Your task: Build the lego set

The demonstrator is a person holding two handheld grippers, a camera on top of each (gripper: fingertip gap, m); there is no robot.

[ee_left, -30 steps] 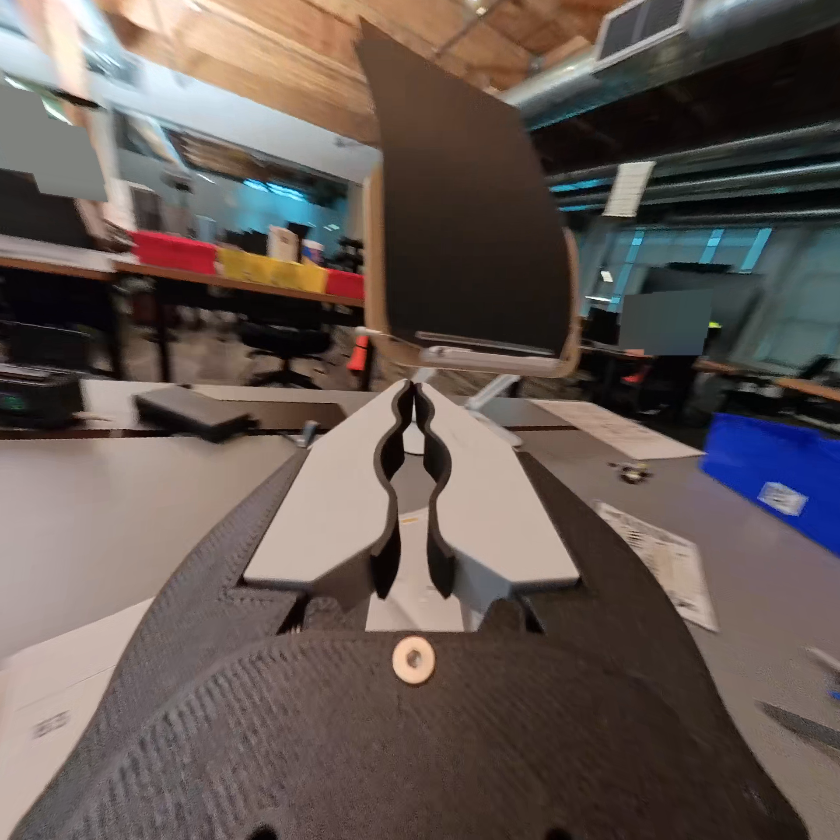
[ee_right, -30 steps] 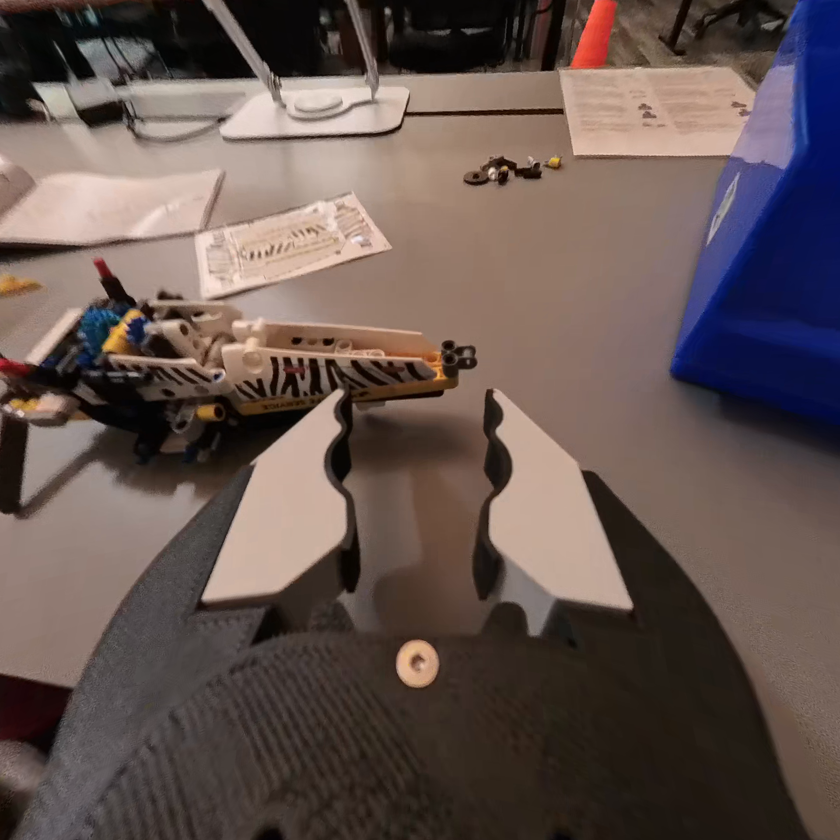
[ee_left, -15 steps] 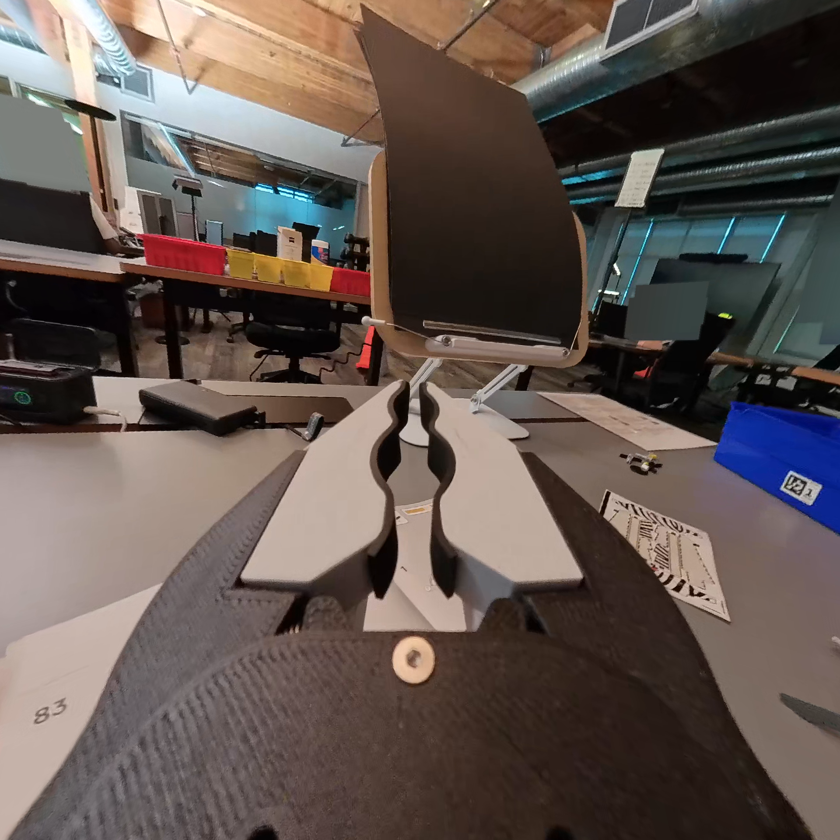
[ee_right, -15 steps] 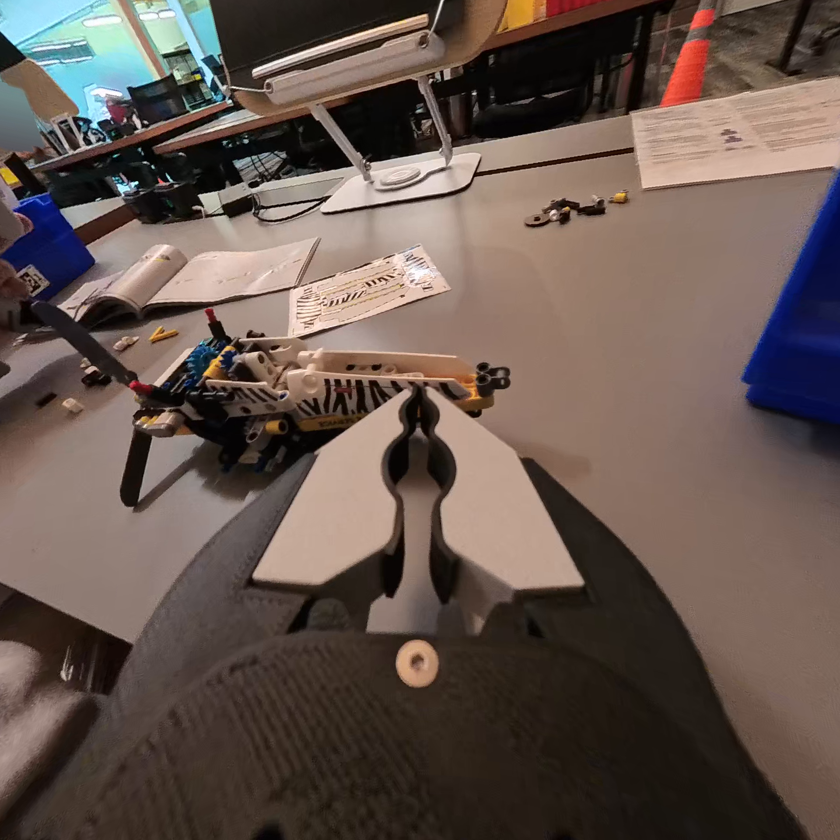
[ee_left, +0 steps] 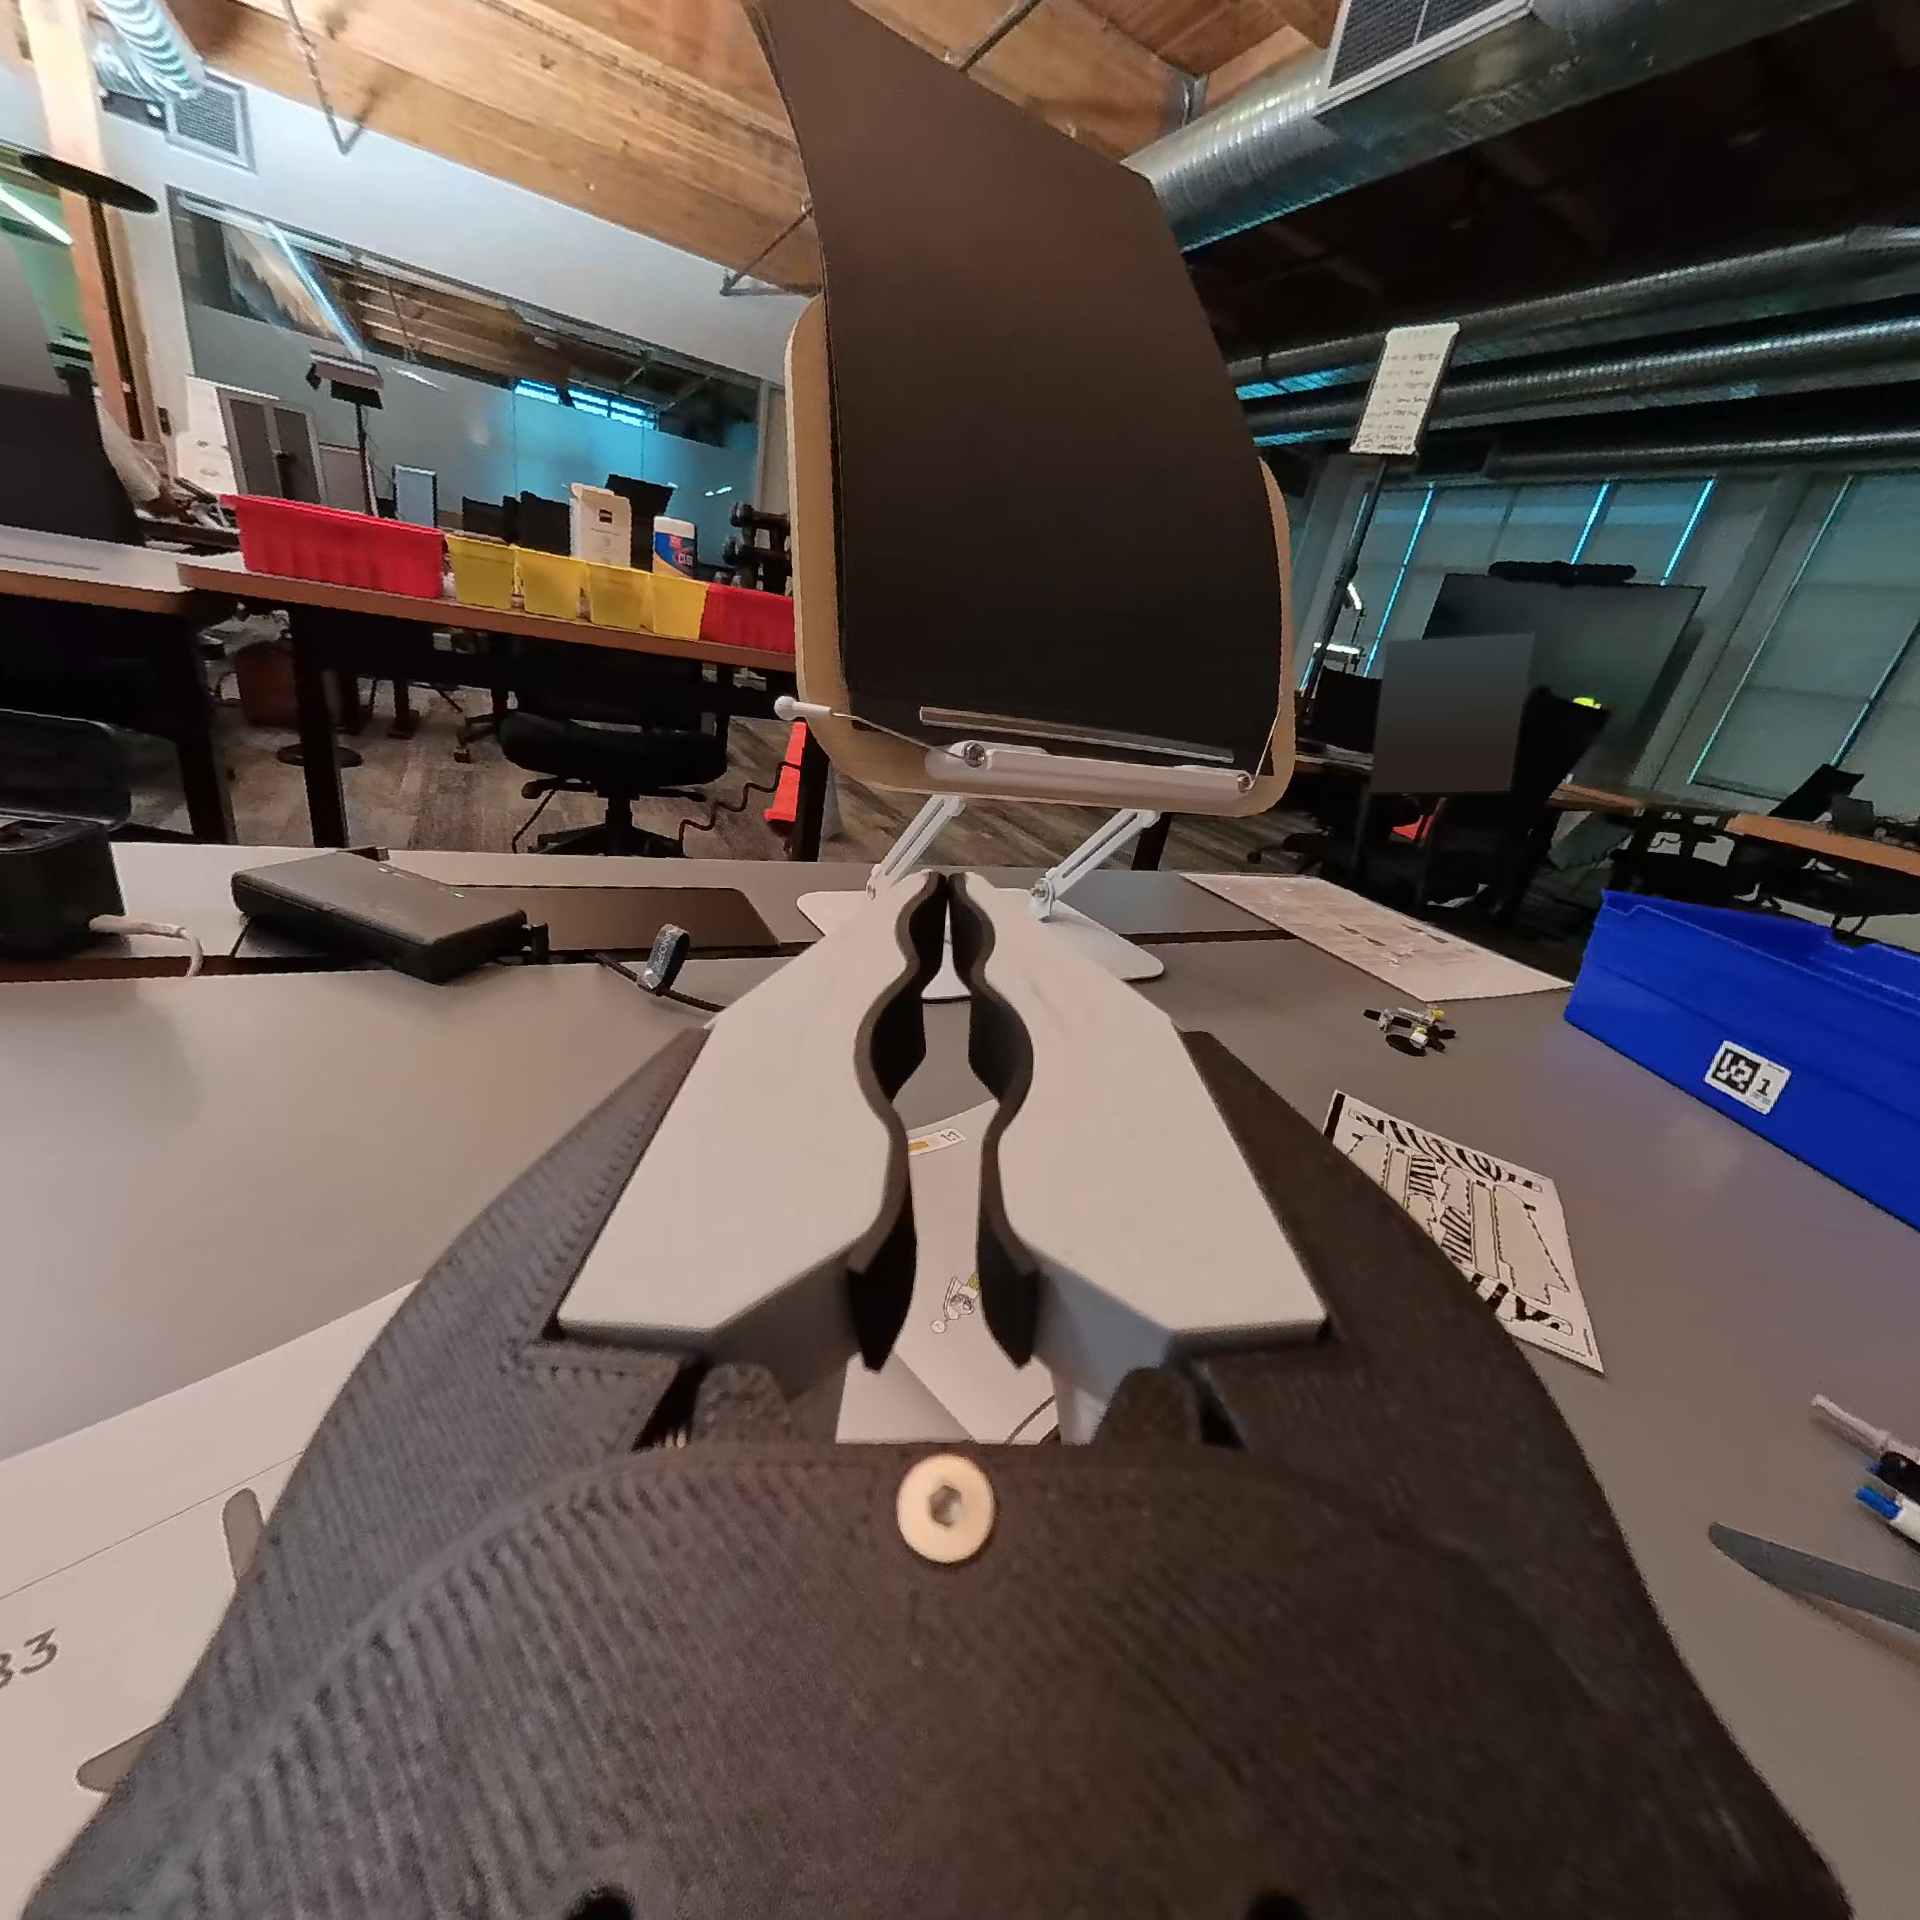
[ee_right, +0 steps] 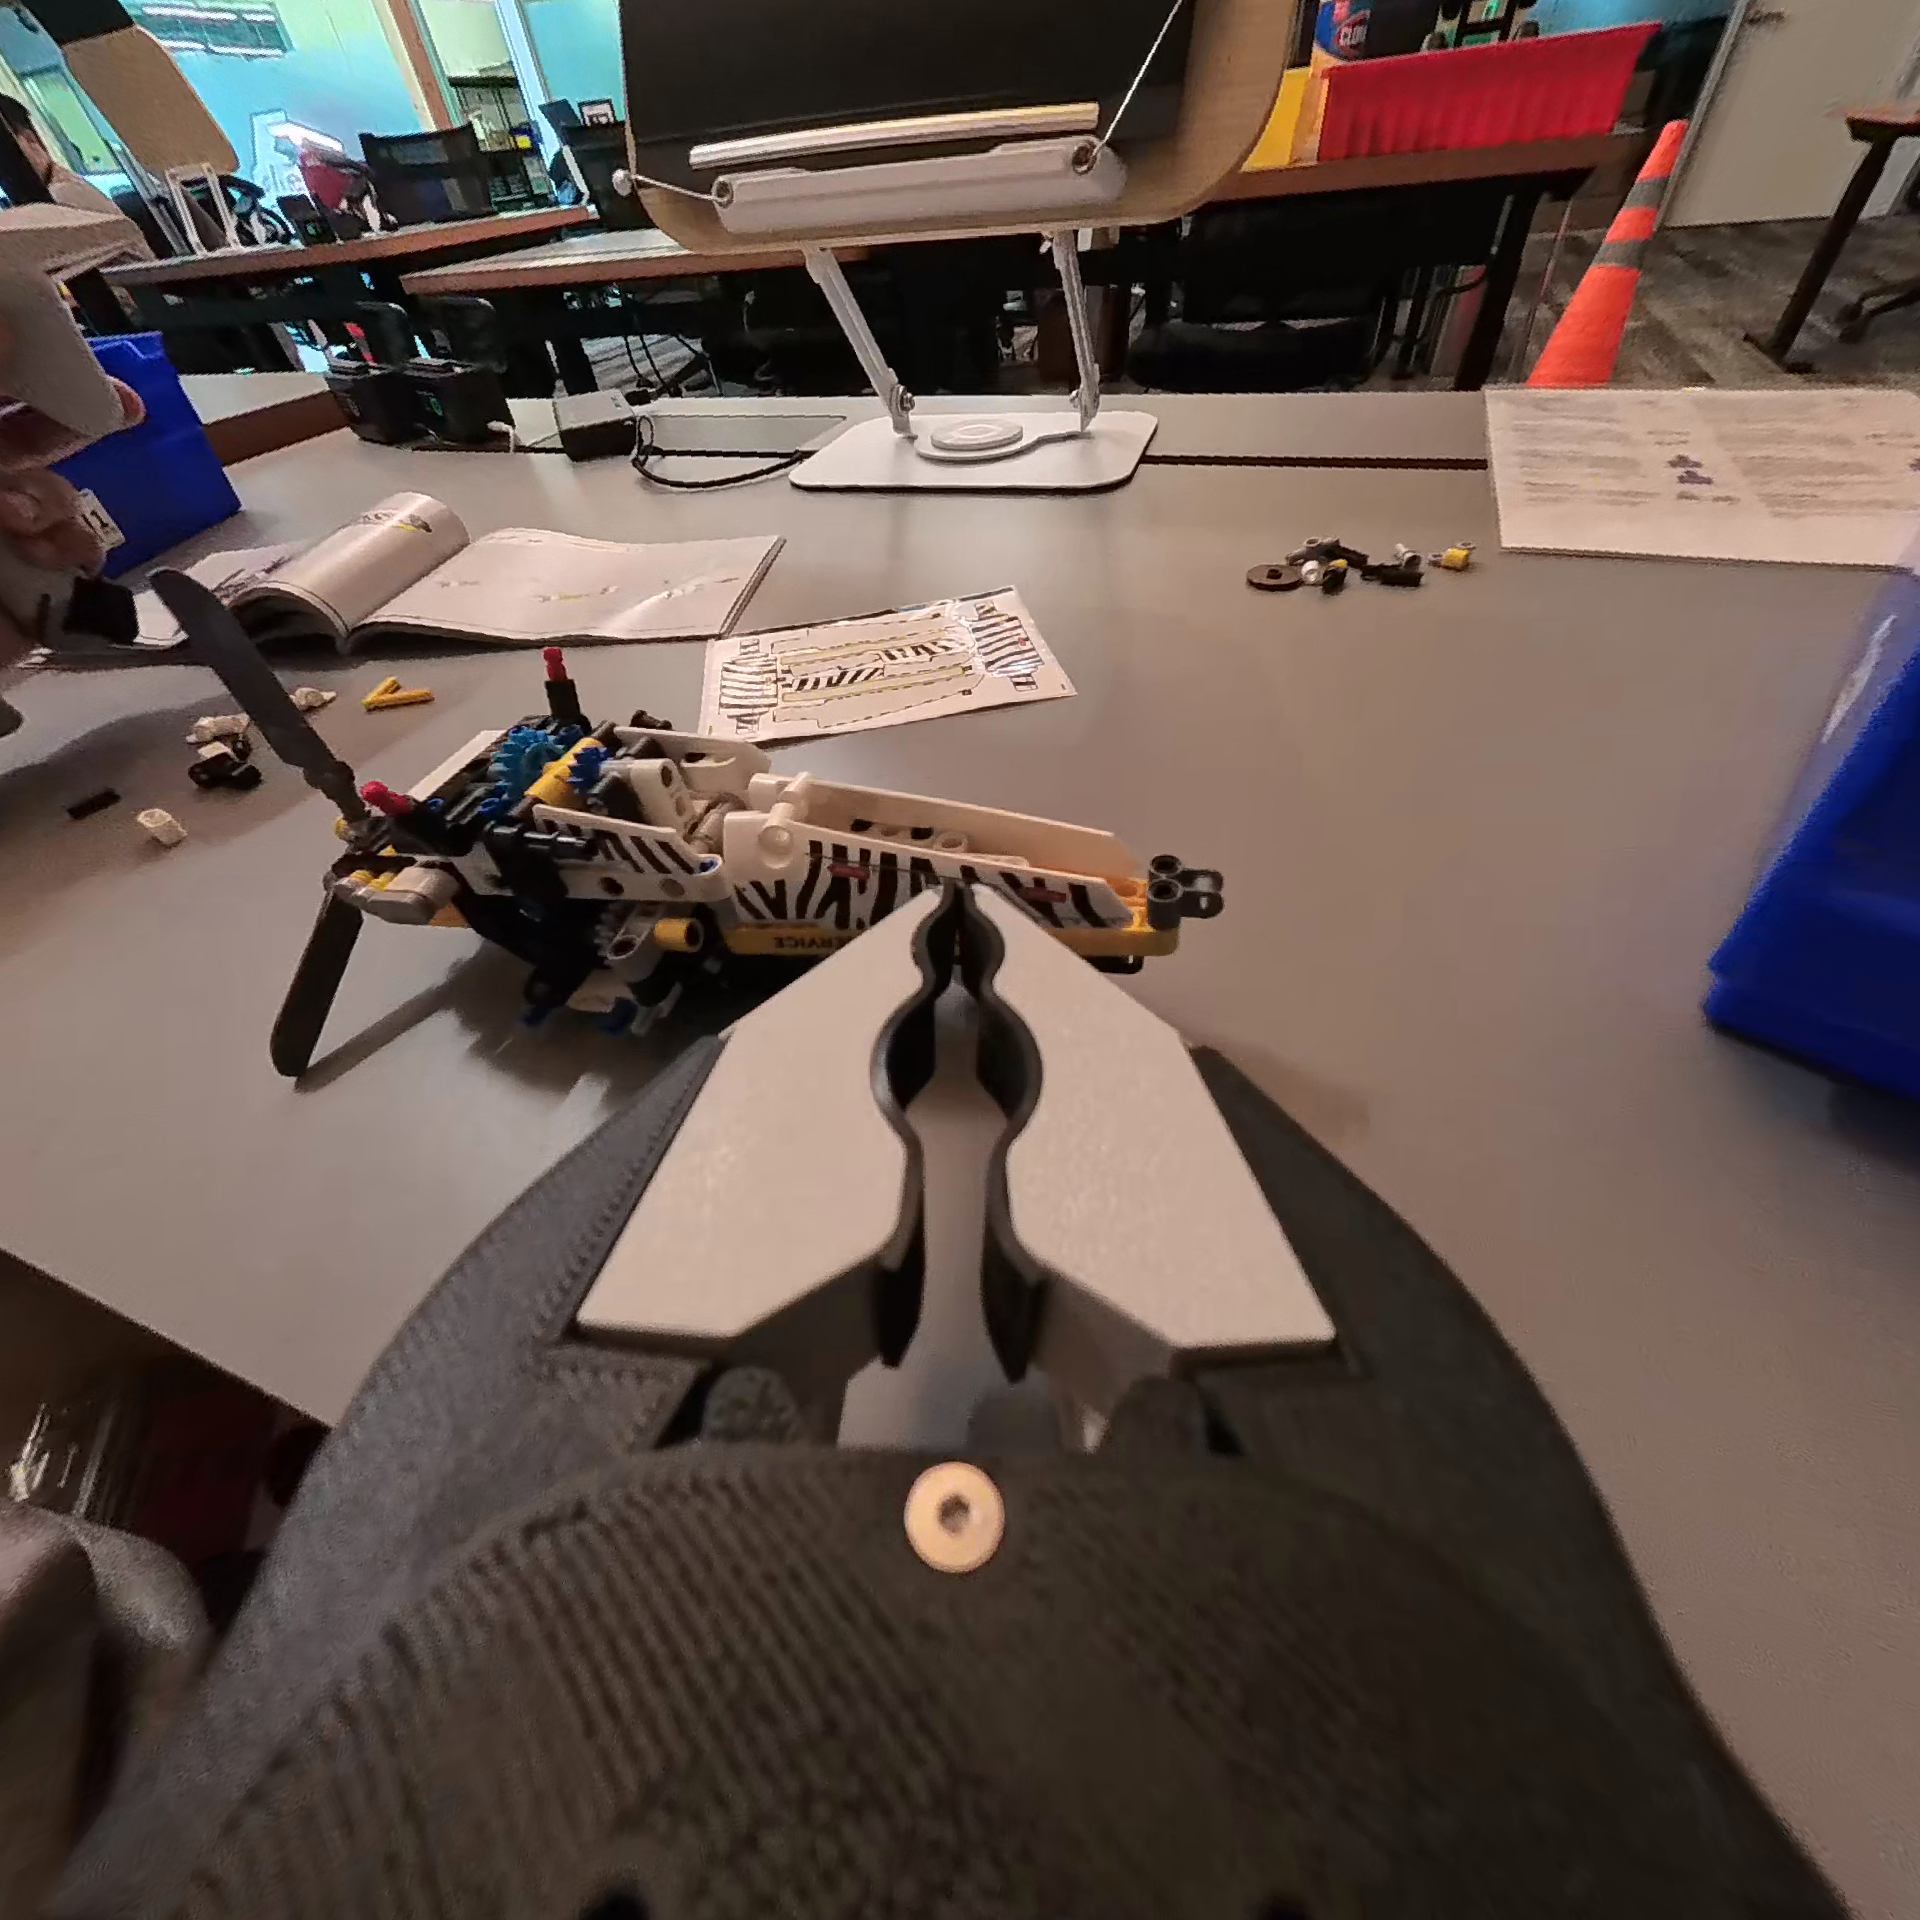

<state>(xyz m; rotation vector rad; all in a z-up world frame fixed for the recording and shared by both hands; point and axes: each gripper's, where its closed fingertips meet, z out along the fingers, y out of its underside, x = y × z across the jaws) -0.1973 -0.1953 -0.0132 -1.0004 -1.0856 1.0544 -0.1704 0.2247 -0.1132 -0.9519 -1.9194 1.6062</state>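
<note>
Model (ee_right: 748, 873), part built, zebra-striped, is seen lying on its side on the table (ee_right: 1403, 831), near the front edge, nose and black propeller to the left, tail with black connectors to the right. Right tool (ee_right: 951, 909) is held just in front of the tail, fingertips closed together, nothing gripped; contact with the model cannot be told. Left tool (ee_left: 948, 894) is raised over the open booklet (ee_right: 499, 582), fingertips all but touching, nothing held.

Judged: between steps, next piece not yet picked. A tool should be opened before descent; the small piece is best pinched at the tips, squarely. The model should be steadied at the stiff tail beam while pressing, not by the propeller, which looks likely to turn.

Loose pieces (ee_right: 1351, 566) are scattered far right; more lie left of the model. Sticker sheet (ee_right: 883, 670) lies behind the model.

Blue bin (ee_right: 1829, 894) stands at right; contents hidden by its wall. Second blue bin (ee_right: 145, 468) far left; contents not seen.
</note>
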